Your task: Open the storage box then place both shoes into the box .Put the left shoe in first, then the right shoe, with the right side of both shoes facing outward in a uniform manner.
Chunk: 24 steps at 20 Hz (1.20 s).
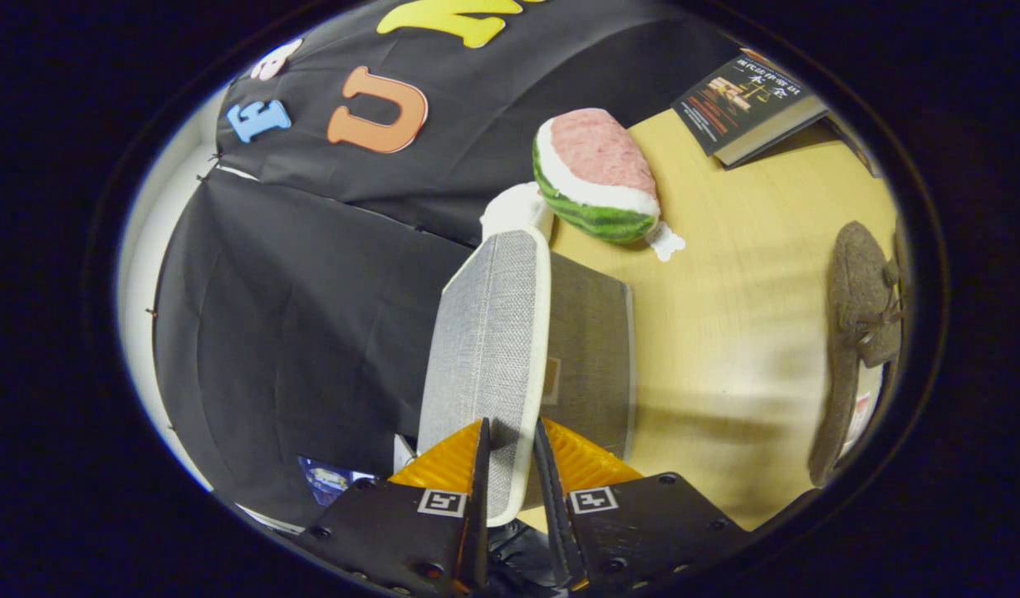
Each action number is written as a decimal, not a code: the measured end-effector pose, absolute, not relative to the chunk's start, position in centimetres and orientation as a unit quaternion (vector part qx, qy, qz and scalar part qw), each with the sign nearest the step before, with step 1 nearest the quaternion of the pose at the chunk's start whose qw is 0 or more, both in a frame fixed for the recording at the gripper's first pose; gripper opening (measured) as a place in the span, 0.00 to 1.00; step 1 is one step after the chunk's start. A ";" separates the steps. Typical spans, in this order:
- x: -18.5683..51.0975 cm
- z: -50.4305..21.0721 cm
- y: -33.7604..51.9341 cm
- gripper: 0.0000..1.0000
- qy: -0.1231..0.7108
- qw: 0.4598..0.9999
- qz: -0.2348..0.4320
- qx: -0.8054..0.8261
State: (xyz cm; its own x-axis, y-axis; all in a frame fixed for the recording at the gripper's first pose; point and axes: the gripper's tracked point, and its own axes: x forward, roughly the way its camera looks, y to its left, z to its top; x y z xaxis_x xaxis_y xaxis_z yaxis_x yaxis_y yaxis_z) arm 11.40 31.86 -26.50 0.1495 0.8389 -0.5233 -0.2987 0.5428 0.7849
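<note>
The grey fabric lid of the storage box stands raised on edge, its pale rim running between the two fingers of the tool. Both fingers press on the near edge of that lid, one on each face, so the tool is clamped on it. The box body sits just right of the lid, on the yellow wooden surface. Beyond the box, at its far end, lies a plush watermelon slice, with a small white object touching the lid's far tip. Far right on the surface a book lies flat. Well apart to the right of the box rests a brown-grey shoe with a bow.
</note>
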 end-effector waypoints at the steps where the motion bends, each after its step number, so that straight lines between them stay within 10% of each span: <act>1: 11.0 -25.8 32.0 0.31 0.514 0.707 0.405 0.267; 6: 9.0 -21.2 33.9 0.30 0.493 0.692 0.446 0.280; 10: 8.6 -18.9 35.8 0.04 0.484 0.694 0.445 0.294; 22: 5.5 -13.9 46.5 0.00 0.481 0.686 0.477 0.266; 24: 4.6 -14.5 49.7 0.12 0.487 0.696 0.472 0.237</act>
